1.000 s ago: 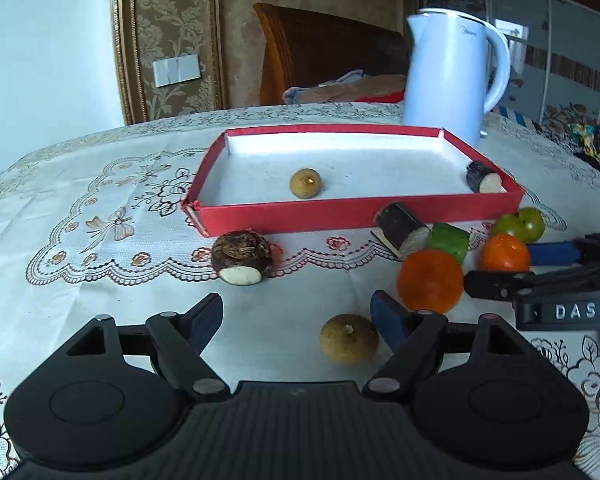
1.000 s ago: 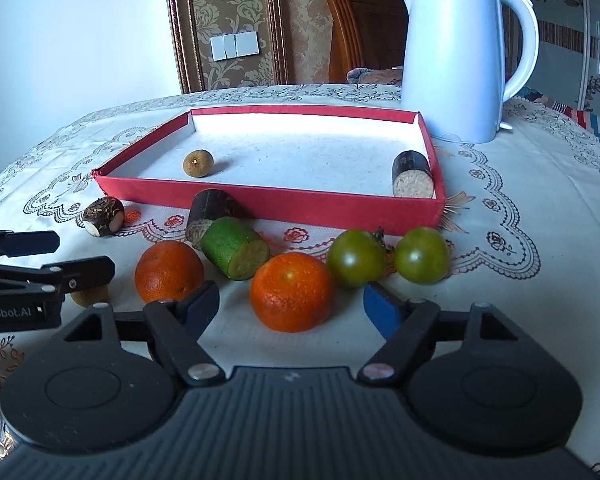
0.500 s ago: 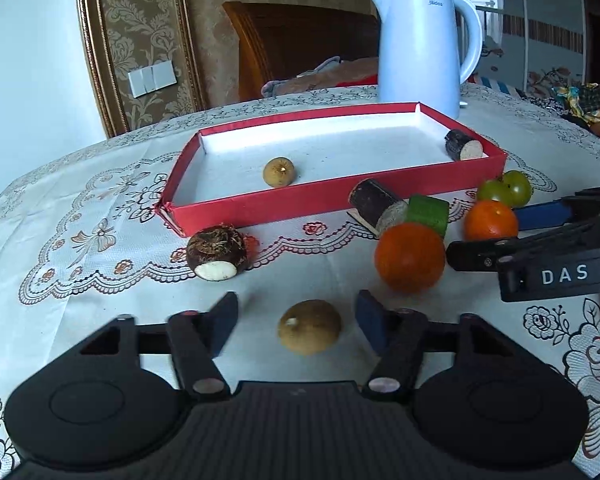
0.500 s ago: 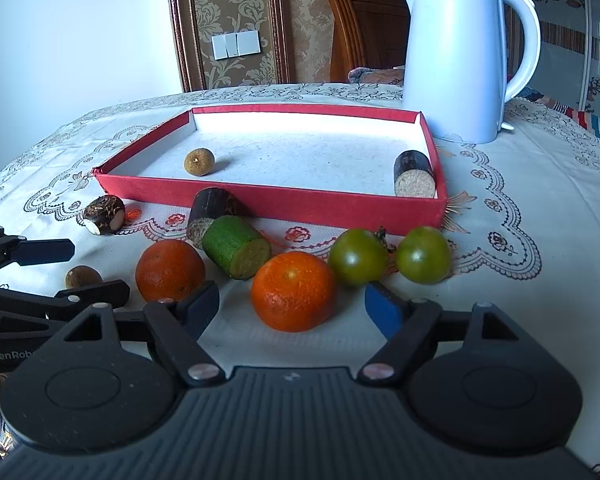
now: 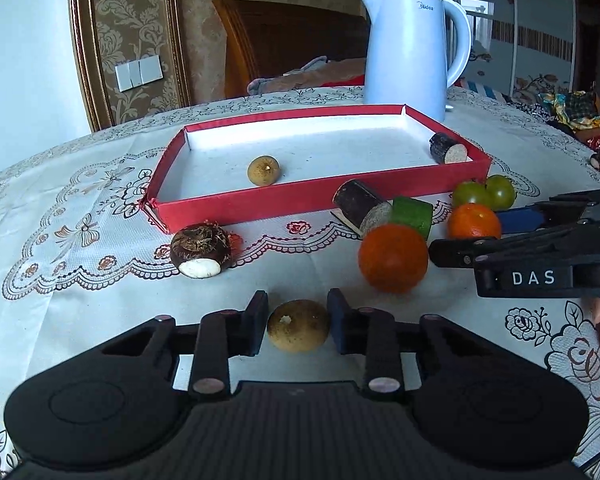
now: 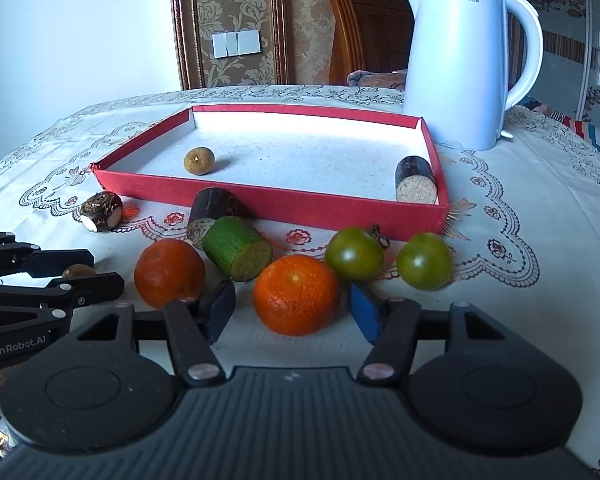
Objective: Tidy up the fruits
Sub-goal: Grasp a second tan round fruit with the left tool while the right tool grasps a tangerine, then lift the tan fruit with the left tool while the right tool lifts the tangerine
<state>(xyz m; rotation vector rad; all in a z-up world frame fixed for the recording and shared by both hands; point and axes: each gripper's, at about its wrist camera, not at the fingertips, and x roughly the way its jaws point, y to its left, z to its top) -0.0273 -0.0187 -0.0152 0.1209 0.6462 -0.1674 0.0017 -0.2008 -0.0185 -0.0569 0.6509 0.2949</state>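
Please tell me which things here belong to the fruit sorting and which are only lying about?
Belong: red tray; two longans; two oranges; two green tomatoes; cane pieces.
Lying about: white kettle; wooden chair; lace tablecloth.

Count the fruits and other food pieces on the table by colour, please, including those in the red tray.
Orange: 2
Green, round: 2
Green, cut piece: 1
Dark cut cylinders: 2
Dark brown with white cut: 1
Small tan-brown, round: 2
Total: 10
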